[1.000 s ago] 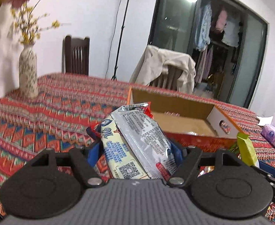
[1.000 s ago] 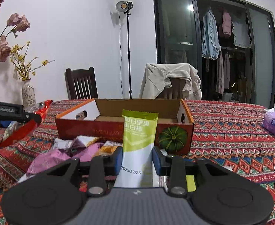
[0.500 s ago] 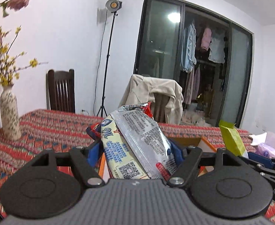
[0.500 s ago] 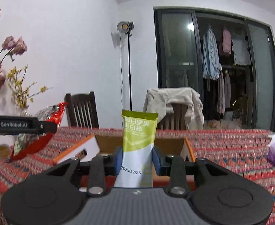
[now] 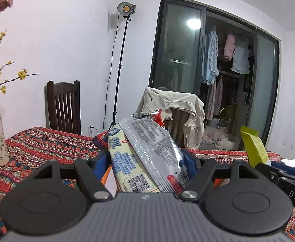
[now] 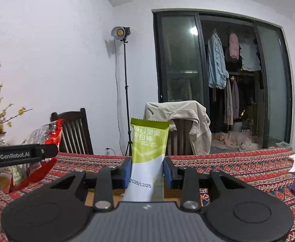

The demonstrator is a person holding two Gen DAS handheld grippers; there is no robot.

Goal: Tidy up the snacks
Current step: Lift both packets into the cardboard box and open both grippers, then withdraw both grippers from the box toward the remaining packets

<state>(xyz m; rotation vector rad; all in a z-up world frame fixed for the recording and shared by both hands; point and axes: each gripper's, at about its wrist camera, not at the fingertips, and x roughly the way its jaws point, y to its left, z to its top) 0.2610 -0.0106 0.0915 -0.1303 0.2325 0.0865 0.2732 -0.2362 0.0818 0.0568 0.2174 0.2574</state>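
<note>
L hand-held gripper [image 5: 145, 161]: my jaws wide, clamped on silver/red snack pack [image 5: 147, 151], frame centre, lifted off surface [image 5: 46, 143] to carry. R hand-held gripper [image 6: 147, 173]: narrow, pinching green nut bar [image 6: 148, 151] upright, centre, likely box-bound.

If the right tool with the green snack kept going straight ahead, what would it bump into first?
Probably the chair draped with a beige jacket, straight beyond the right tool and its green-and-white snack packet. Depth is hard to judge.
</note>
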